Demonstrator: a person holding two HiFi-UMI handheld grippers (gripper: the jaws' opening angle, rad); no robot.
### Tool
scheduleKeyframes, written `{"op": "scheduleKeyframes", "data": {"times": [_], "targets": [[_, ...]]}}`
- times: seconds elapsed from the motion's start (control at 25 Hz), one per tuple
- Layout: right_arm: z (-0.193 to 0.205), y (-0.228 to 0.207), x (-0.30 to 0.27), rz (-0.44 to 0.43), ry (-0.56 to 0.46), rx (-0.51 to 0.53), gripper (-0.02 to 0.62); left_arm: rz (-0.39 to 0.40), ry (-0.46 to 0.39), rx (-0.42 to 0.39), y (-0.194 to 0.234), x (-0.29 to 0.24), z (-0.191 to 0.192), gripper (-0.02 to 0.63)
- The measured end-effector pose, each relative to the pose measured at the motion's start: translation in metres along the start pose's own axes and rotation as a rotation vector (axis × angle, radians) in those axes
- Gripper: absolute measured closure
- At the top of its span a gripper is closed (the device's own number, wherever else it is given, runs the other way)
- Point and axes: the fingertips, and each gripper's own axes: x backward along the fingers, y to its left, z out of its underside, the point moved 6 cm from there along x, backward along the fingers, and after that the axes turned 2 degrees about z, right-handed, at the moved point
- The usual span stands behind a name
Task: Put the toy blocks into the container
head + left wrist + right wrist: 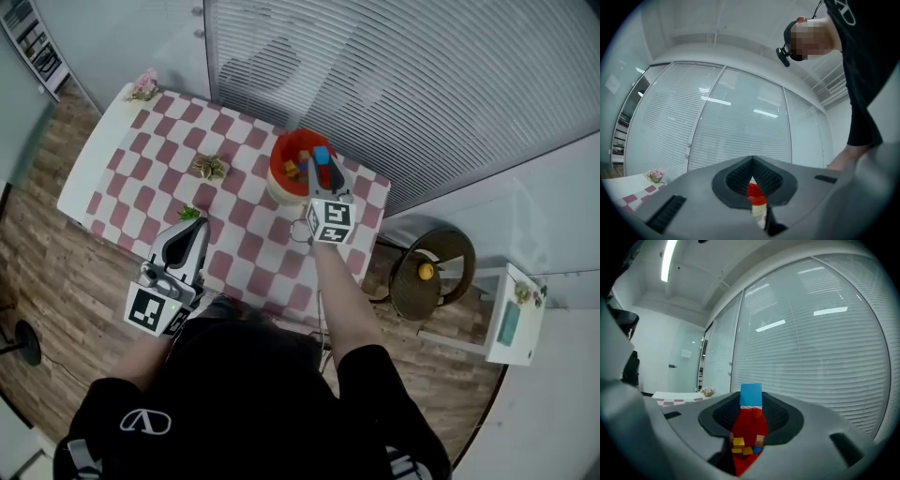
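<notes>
Head view: the right gripper (321,163) overlaps the red container (284,152) (near-right rim lost), so the blocks inside cannot be counted. The small brownish thing (208,167) on the checked cloth (141,150) is too small to name. A green item (188,214) is half hidden by the left gripper (196,227). Left gripper view: the container shows as a sliver only.

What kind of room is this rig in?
Probably an office or studio corner: glass partition with blinds, wood-look floor, small table with a checkered cloth.
</notes>
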Motion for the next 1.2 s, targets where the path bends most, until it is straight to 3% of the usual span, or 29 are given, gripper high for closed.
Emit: {"op": "scheduleKeyframes", "data": {"times": [0.2,0.4,0.6,0.76,1.0,1.2], "targets": [[0.025,-0.001,-0.018,-0.021,0.122,0.009,0.448,0.002,-0.006,0.015,-0.001,0.000,-0.001,0.601],[0.032,-0.001,-0.024,-0.027,0.177,0.015,0.448,0.014,0.060,0.020,0.001,0.013,0.018,0.601],[0.041,0.000,-0.029,-0.029,0.234,0.013,0.441,0.007,0.050,0.021,0.003,0.014,0.015,0.601],[0.040,0.002,-0.029,-0.041,0.244,0.021,0.399,-0.005,0.003,0.001,0.001,0.007,0.003,0.601],[0.022,-0.001,-0.020,-0.018,0.179,0.026,0.403,0.014,0.056,0.028,0.002,0.015,0.018,0.601],[-0.030,0.007,0.011,-0.034,0.016,0.047,0.411,0.005,-0.006,0.008,0.000,0.003,0.002,0.601]]}}
